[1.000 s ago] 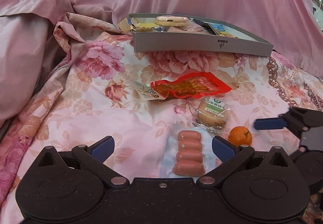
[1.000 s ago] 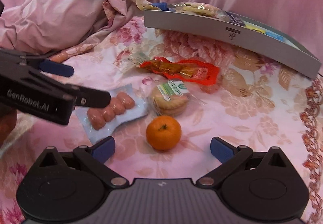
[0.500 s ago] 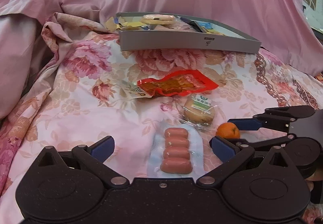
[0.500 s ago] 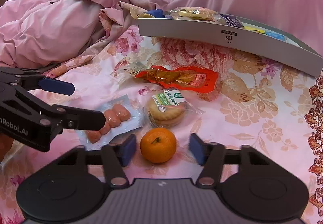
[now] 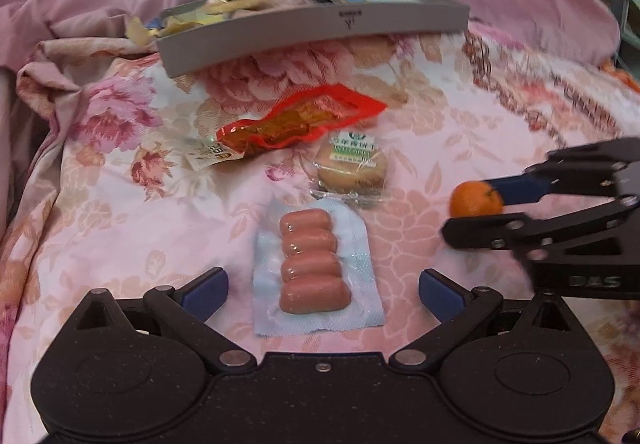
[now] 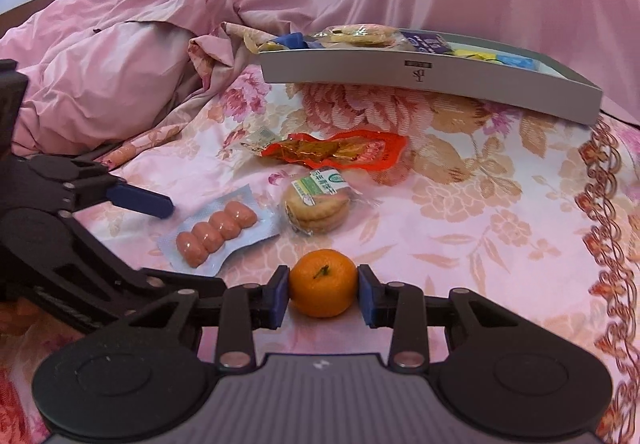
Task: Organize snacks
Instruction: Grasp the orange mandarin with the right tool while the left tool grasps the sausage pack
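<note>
Snacks lie loose on a flowered bedspread (image 6: pixel 460 204), with the grey tray (image 6: pixel 420 78) they belong in at twelve o'clock, already part-filled with packets. Reading the right wrist view from nine o'clock across: the left hand-held gripper (image 5: pixel 322 290) has its jaws spread wide, holding nothing, set on either side of the sausage pack (image 6: pixel 218 232) without touching it; next comes the biscuit (image 6: pixel 318 204) in clear wrap, with the red packet (image 6: pixel 340 152) just beyond it at twelve; then at six o'clock the right hand-held gripper (image 6: pixel 323 294) has its blue pads pressed against both sides of the orange (image 6: pixel 323 282), gripping it. Whether the fruit is off the cloth yet I cannot tell. My judgement is that the orange is the main risk: it is round and smooth, and the pads meet it only along a narrow band near its middle, so a quick swing toward the tray could roll it out of the grip, and a harder squeeze could bruise or split the skin. The two tools also sit close together, the left one's finger near the right one's linkage, so lifting toward ten or eleven o'clock could knock them together. The sausage pack is flat, thin film on soft bedding, so closing on it may catch the cloth or merely crumple the film's edge.
</note>
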